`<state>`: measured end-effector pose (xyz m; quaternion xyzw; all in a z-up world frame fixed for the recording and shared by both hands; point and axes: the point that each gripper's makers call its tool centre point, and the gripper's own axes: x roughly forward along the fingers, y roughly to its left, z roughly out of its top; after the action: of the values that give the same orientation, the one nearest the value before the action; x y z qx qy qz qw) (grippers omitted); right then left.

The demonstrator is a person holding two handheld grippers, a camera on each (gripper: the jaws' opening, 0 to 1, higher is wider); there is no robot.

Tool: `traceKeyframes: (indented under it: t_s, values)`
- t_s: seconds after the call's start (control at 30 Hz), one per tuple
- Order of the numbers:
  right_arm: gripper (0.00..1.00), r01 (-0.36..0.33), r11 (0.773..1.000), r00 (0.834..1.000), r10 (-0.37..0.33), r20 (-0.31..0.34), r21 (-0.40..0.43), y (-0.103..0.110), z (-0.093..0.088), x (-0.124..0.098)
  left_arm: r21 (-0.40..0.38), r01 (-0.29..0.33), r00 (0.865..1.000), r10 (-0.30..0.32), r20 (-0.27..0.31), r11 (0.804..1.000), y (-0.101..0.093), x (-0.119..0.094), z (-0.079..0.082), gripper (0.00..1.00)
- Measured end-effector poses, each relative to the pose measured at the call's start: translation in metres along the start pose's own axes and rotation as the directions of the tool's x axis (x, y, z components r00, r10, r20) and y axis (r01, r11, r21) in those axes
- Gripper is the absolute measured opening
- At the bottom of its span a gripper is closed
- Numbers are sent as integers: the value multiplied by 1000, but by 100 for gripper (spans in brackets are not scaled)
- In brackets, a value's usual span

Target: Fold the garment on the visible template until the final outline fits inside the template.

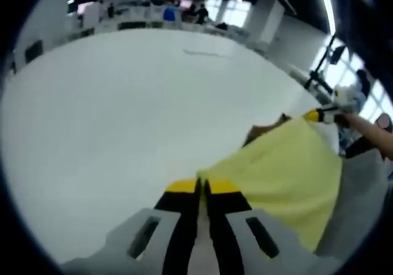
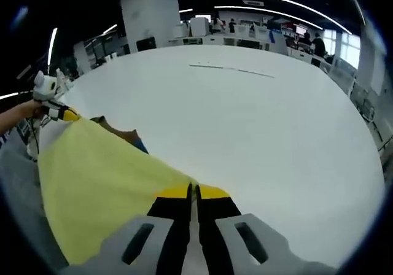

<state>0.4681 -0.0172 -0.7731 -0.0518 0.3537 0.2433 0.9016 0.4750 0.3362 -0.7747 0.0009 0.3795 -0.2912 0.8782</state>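
A pale yellow garment (image 1: 282, 170) hangs stretched between my two grippers above the white table (image 1: 123, 115). In the left gripper view my left gripper (image 1: 201, 188) is shut on one corner, and the right gripper (image 1: 319, 115) holds the far corner at the right. The right gripper view has my right gripper (image 2: 194, 193) shut on its corner of the yellow garment (image 2: 98, 177), with the left gripper (image 2: 66, 113) pinching the other corner at the left. A thin dark line (image 2: 233, 70) lies far off on the table (image 2: 264, 140).
Something brown (image 1: 265, 129) and a bit of blue (image 2: 141, 145) peek out behind the garment's upper edge. A person's hand (image 1: 368, 127) and grey clothing (image 1: 362, 195) are at the right. Desks, screens and people (image 2: 316, 42) stand beyond the table.
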Motion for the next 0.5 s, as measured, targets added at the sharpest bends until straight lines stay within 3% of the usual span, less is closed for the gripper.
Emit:
traceKeyframes:
  t_s: [0.13, 0.27, 0.33, 0.5]
  values:
    - [13, -18, 999, 1000, 17, 14, 31, 0, 4, -6, -18, 7, 1000, -7, -24, 1000, 1, -5, -1, 13]
    - [17, -28, 999, 1000, 28, 9, 34, 4, 2, -16, -15, 23, 999, -24, -39, 1000, -5, -12, -4, 13]
    - [20, -52, 998, 998, 53, -33, 39, 9, -5, -22, 6, 42, 997, -42, -70, 999, -11, -17, -10, 16]
    - [25, -85, 996, 994, 86, -64, 24, 24, -15, -37, -11, 92, 991, -93, -97, 996, -28, -31, -20, 14]
